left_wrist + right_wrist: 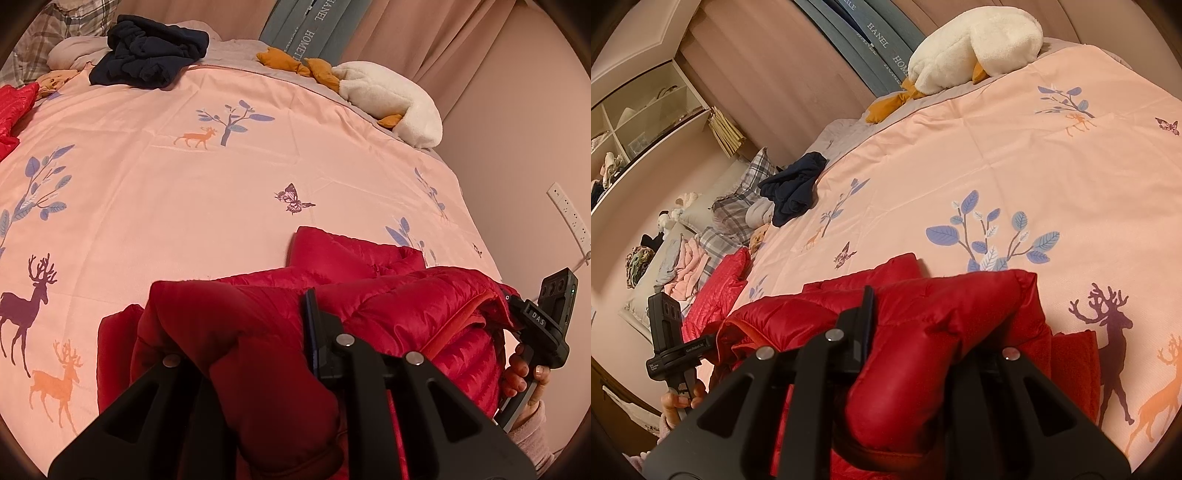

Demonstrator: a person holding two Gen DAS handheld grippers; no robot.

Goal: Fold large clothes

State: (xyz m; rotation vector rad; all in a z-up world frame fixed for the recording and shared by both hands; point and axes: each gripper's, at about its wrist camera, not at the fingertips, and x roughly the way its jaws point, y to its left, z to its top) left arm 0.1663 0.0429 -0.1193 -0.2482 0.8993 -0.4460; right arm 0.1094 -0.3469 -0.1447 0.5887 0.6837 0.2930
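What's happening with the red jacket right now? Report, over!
Left hand-held gripper and right hand-held gripper both shut on red puffer jacket. Jacket bunched at near edge of pink bedspread. Navy clothes far off, nothing blocking.

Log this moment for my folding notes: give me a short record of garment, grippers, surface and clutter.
garment: red puffer jacket, bunched at the near edge of the bed
left gripper: shut on a fold of the jacket
right gripper: shut on another fold of the jacket
surface: pink duvet with deer and tree prints
clutter: dark navy garment at the far side; white plush goose by the wall; second red garment at the bed's edge
fold state: not yet laid flat
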